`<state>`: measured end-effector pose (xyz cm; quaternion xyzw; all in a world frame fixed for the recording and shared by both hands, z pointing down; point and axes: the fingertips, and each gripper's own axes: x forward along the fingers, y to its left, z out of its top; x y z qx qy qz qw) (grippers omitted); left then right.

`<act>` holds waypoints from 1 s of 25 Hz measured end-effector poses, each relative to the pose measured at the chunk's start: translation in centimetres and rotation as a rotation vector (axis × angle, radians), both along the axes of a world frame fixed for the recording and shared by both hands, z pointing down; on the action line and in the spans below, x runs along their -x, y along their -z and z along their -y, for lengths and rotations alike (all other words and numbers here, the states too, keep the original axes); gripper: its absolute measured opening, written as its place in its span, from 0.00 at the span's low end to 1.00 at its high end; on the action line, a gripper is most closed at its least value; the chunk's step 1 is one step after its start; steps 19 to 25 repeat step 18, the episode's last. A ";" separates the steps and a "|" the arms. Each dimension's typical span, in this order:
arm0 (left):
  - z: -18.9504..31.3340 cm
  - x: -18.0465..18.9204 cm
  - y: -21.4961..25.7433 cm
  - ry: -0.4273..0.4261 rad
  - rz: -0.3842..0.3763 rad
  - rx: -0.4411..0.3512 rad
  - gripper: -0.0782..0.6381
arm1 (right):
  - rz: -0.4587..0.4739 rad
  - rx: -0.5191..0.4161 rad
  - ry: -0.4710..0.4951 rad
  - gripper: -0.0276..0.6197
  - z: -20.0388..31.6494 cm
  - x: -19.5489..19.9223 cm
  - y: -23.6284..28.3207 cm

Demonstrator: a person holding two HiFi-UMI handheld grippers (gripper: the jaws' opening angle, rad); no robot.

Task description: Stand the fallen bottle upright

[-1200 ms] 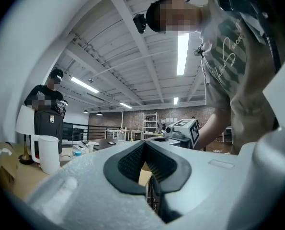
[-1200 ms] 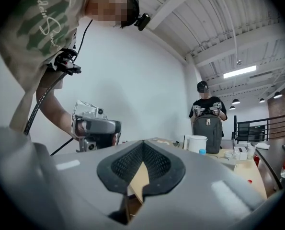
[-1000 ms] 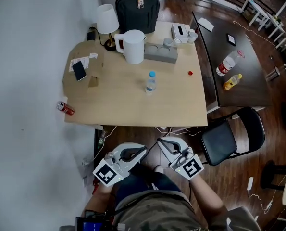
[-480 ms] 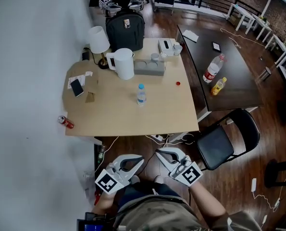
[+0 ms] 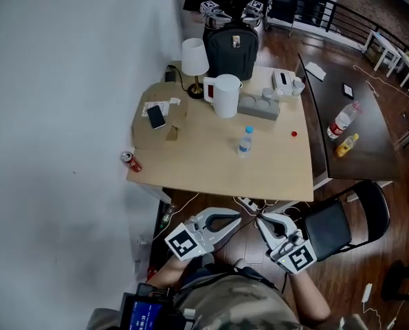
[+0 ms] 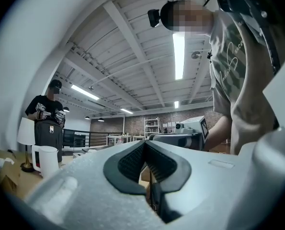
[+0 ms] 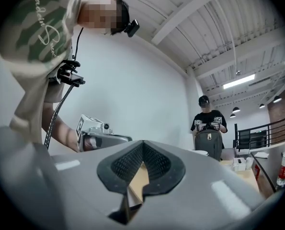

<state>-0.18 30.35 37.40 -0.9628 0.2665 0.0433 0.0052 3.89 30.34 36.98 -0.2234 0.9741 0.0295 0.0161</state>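
Note:
A small clear bottle with a blue cap stands upright near the middle of the light wooden table. Both grippers hang below the table's near edge, well short of the bottle. My left gripper is shut and empty, its marker cube toward me. My right gripper is also shut with nothing in it. In the left gripper view the jaws meet, and the same holds in the right gripper view. The two grippers' tips point toward each other.
A white jug, lamp, black backpack, grey box, phone and red cap share the table. A red can lies at its left edge. A dark table with two bottles and a black chair stand right.
Both grippers have risen a little and stay shut. The head view has swung, so the table now sits further right and the wall fills more of the left.

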 end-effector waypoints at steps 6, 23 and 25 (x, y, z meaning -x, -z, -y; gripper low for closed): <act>-0.1 0.6 0.5 0.021 -0.012 0.002 0.11 | -0.012 0.001 0.030 0.05 0.8 1.3 0.5; 0.0 2.3 0.5 0.101 0.045 0.006 0.11 | 0.009 0.006 0.074 0.05 2.2 2.4 1.2; 0.0 2.3 0.5 0.101 0.045 0.006 0.11 | 0.009 0.006 0.074 0.05 2.2 2.4 1.2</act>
